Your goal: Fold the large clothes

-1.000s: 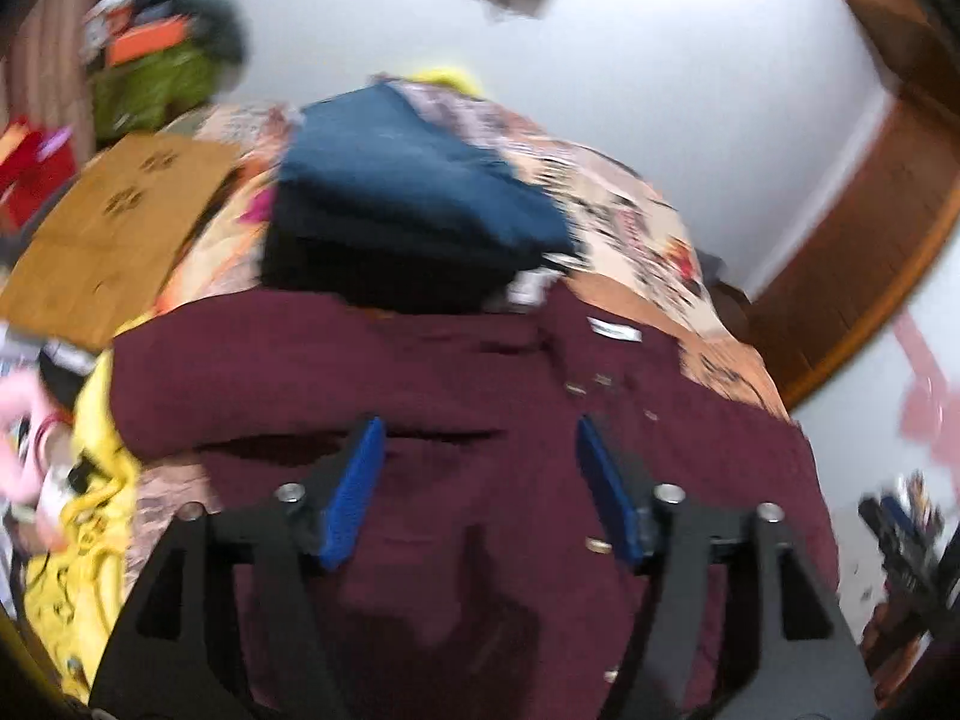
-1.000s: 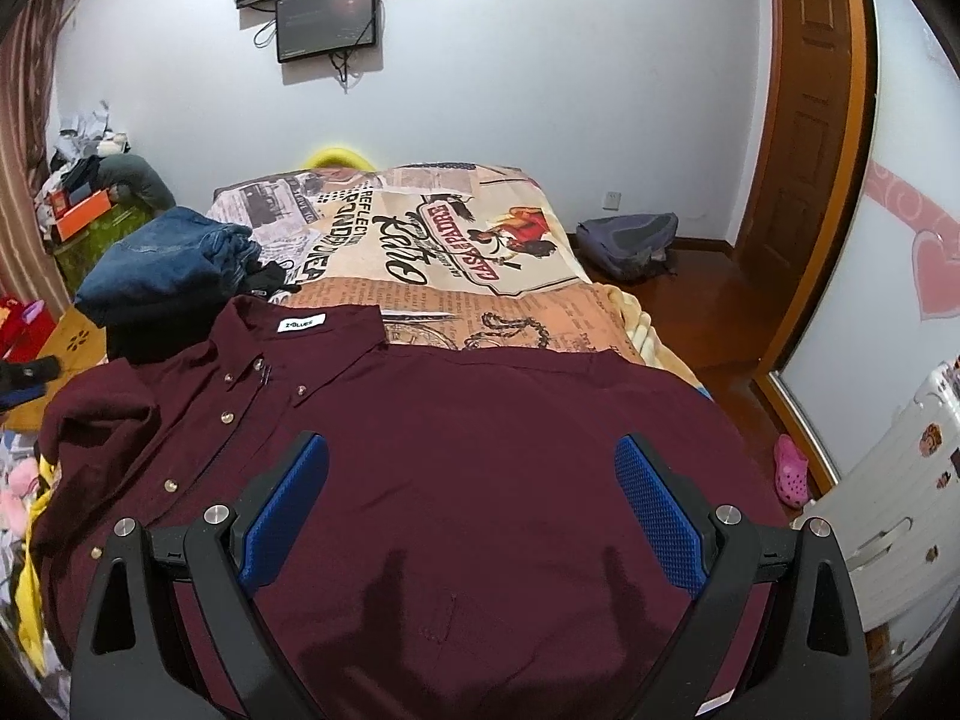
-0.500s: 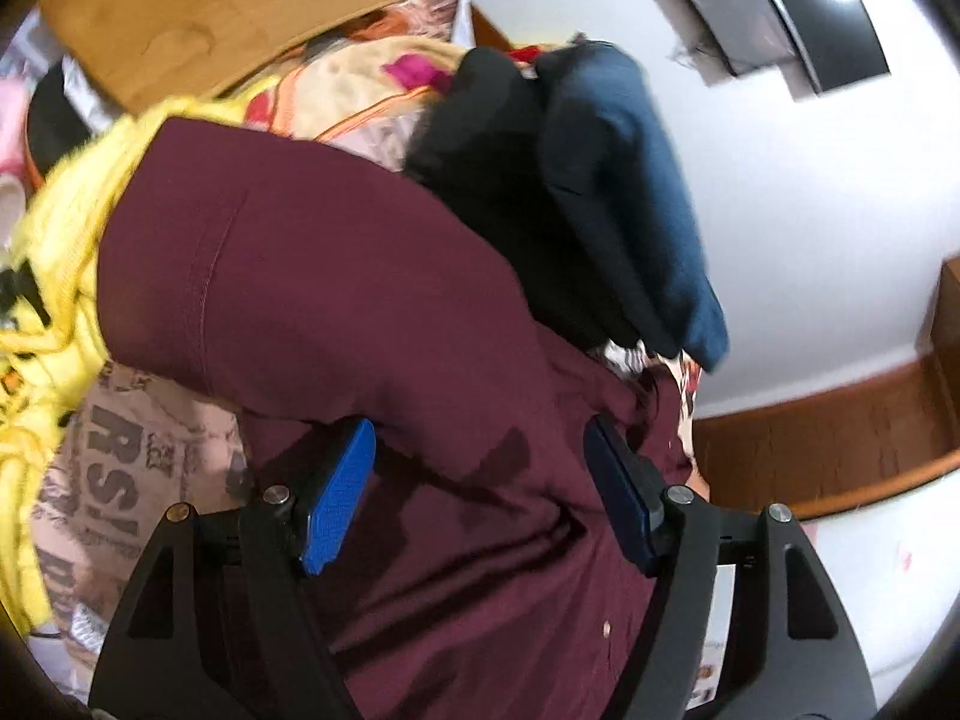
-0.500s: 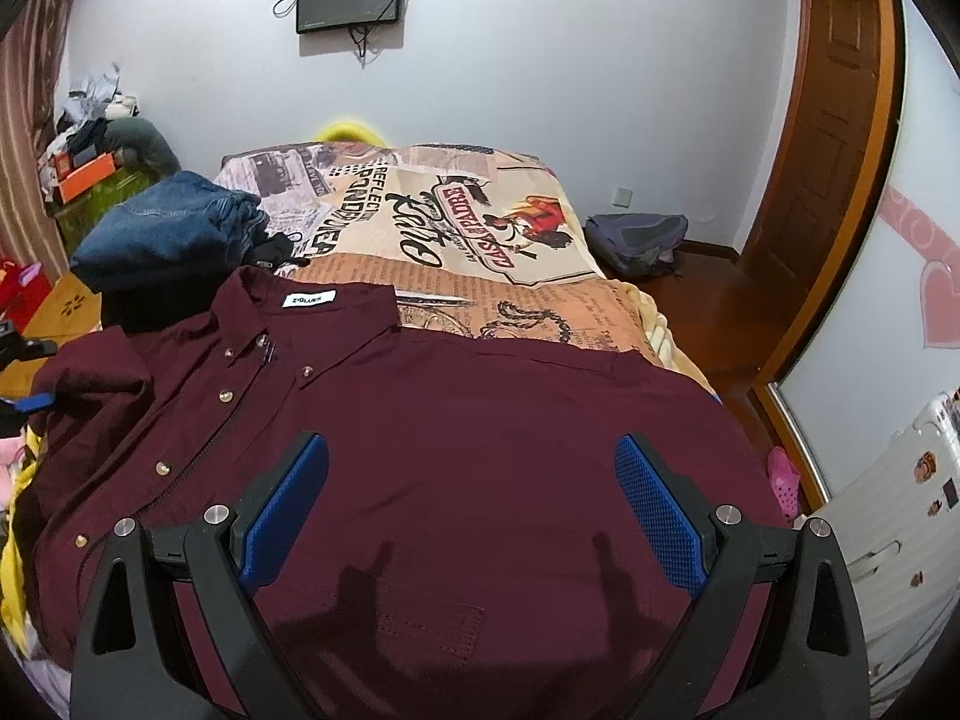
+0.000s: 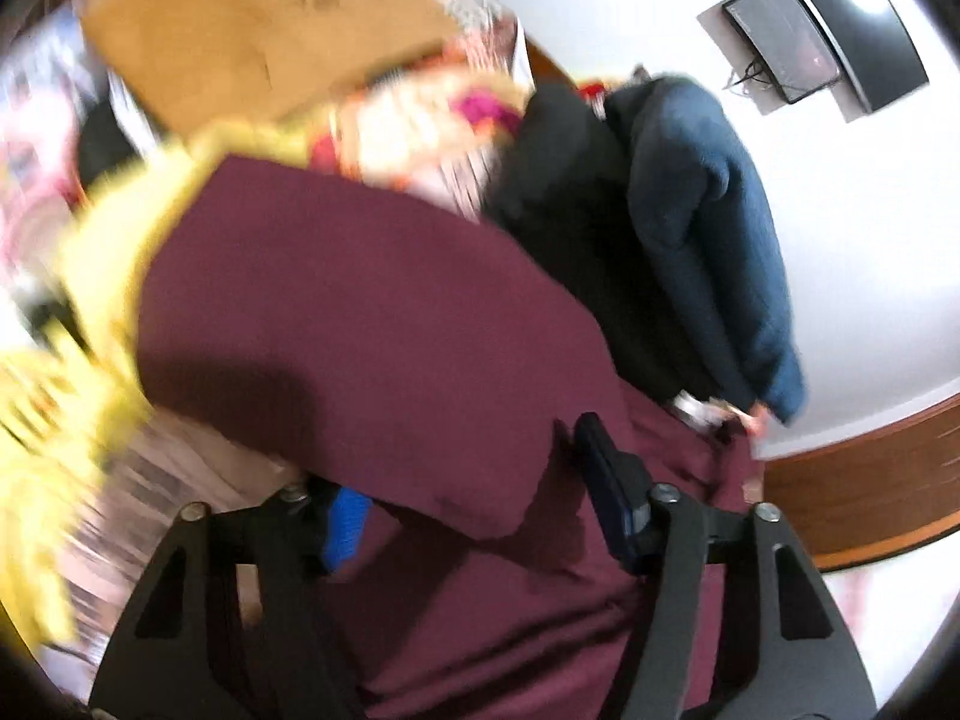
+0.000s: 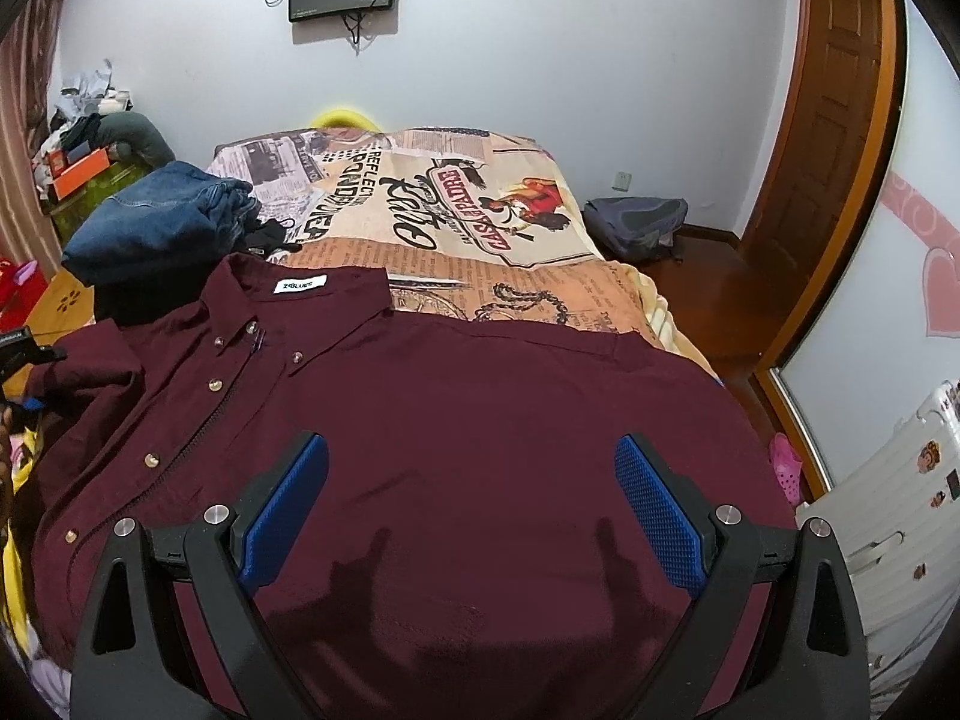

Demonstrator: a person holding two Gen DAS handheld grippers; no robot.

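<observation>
A large maroon button-up shirt [image 6: 480,420] lies spread front-up on the bed, collar and white label toward the far left. My right gripper [image 6: 471,492] hovers open and empty above the shirt's body. In the blurred left wrist view, my left gripper [image 5: 474,480] is open around the shirt's folded sleeve [image 5: 372,324]. The sleeve cloth lies between the blue pads, and the left pad [image 5: 345,525] is partly hidden under it. The left gripper's body also shows at the left edge of the right wrist view [image 6: 18,354].
Folded blue jeans on a dark garment [image 6: 162,222] sit on the bed beside the collar. The printed bedspread [image 6: 456,222] stretches beyond. Yellow cloth [image 5: 54,432] and a cardboard box [image 5: 252,42] lie left of the bed. A backpack [image 6: 636,228], door and white suitcase [image 6: 888,516] are at right.
My left gripper has swung over the left sleeve and moved in until the sleeve fold lies between its pads. My right gripper has stayed open, drifting slightly lower over the shirt.
</observation>
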